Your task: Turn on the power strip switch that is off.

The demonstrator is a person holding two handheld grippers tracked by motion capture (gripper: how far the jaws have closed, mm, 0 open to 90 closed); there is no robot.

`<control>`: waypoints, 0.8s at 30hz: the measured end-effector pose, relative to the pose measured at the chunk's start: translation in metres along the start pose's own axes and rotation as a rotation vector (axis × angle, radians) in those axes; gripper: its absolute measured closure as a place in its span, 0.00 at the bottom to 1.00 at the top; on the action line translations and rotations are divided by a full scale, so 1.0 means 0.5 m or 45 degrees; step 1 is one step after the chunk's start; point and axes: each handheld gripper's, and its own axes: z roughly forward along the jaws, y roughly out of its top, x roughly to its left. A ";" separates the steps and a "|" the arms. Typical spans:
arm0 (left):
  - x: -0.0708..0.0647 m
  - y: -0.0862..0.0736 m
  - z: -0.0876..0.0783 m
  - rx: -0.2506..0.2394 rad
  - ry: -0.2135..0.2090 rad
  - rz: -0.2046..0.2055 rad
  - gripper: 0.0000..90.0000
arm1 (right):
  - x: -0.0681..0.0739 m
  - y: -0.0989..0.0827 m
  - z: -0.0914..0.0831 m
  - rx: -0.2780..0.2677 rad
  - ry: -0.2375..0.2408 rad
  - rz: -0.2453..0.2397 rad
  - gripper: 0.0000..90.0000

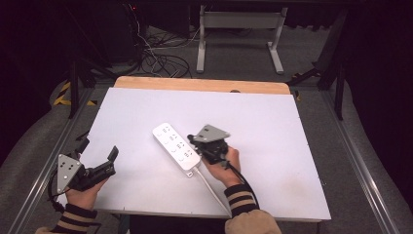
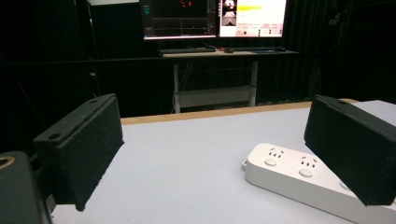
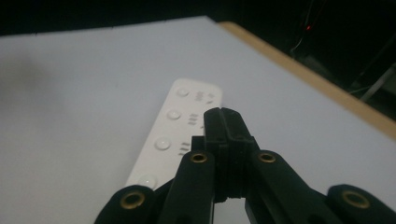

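On the white table [image 1: 272, 146] your power strip [image 1: 176, 145] lies diagonally (cord end nearest you); your right gripper [image 1: 192, 139] is pinched together over it, your left gripper [image 1: 100, 155] spread wide.

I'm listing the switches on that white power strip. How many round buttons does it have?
4 visible on the power strip, in a row along one edge in the right gripper view; the shut right gripper covers part of the strip, so more may be hidden.
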 end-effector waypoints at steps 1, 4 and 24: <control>0.000 0.000 0.000 -0.001 -0.002 -0.004 0.06 | -0.017 -0.004 -0.026 -0.053 -0.029 0.017 1.00; 0.001 0.000 -0.001 -0.003 0.003 -0.007 0.06 | -0.051 -0.018 -0.080 -0.153 -0.082 0.050 1.00; -0.002 0.003 0.000 -0.018 -0.003 0.000 0.06 | -0.125 -0.183 -0.295 -0.556 -0.418 0.249 1.00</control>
